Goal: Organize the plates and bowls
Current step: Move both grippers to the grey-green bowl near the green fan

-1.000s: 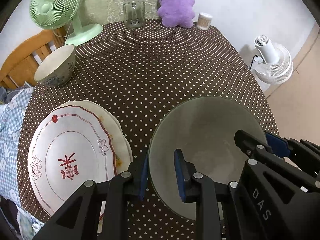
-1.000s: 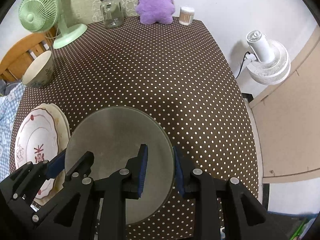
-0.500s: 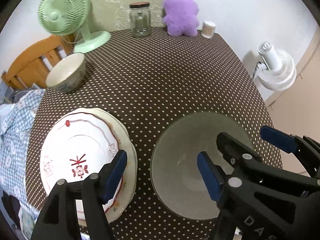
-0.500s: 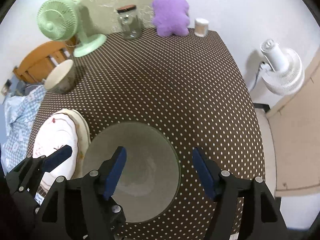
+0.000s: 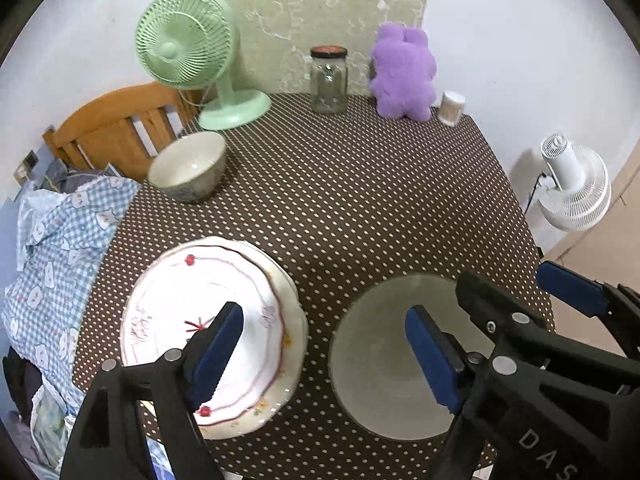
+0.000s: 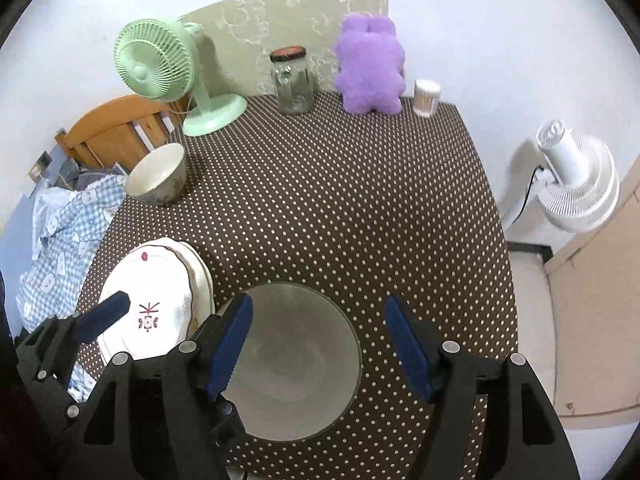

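Left gripper (image 5: 324, 348) opening, seemingly empty.

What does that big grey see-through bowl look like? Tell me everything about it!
The grey glass bowl is round, wide and smoky see-through, with a thin plain rim. It is empty and stands upright on the dotted brown tablecloth near the front edge, beside the stacked white plates but apart from them. Both grippers hang open above it; neither touches it.

Dotted table (image 5: 360, 208): plates (image 5: 208, 328), bowls (image 5: 188, 166), fan (image 5: 188, 52), jar (image 5: 329, 80).
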### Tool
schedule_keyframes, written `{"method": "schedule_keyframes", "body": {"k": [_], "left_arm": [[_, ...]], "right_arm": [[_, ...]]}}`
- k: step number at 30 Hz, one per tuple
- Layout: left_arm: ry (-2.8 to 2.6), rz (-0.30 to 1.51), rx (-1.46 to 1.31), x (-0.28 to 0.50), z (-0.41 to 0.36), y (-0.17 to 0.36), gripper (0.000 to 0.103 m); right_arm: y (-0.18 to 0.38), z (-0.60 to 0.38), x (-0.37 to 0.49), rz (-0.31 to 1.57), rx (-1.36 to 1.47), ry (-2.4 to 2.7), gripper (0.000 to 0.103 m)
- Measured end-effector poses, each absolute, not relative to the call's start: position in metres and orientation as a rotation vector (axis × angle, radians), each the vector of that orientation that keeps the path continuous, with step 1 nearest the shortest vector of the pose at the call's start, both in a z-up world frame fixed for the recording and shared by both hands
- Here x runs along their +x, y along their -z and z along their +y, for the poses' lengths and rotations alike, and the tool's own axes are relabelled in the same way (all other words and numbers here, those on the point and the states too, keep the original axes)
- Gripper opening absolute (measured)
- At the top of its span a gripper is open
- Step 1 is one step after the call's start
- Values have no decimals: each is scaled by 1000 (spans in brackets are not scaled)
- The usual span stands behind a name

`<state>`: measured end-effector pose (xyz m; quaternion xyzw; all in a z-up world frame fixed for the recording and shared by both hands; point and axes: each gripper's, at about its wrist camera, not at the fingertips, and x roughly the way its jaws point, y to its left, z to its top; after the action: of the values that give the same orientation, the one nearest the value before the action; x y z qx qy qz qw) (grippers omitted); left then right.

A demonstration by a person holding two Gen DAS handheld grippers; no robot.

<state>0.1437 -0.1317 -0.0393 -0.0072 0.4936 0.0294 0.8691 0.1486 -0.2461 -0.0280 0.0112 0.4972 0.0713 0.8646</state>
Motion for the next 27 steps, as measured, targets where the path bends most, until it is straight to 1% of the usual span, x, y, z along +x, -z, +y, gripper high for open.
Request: {"method": "schedule_keyframes", "body": {"k": [12, 16, 27], "left_arm": [[-4, 999, -3, 154, -81, 25, 85], [33, 994, 14, 161, -58, 21, 85], [88, 956, 49, 184, 1, 14, 85]], "right_arm": [[10, -194, 156, 1000, 32, -114, 76], [5, -173, 160, 991, 50, -63, 82], [-3, -107, 182, 960, 55, 3, 82]]}}
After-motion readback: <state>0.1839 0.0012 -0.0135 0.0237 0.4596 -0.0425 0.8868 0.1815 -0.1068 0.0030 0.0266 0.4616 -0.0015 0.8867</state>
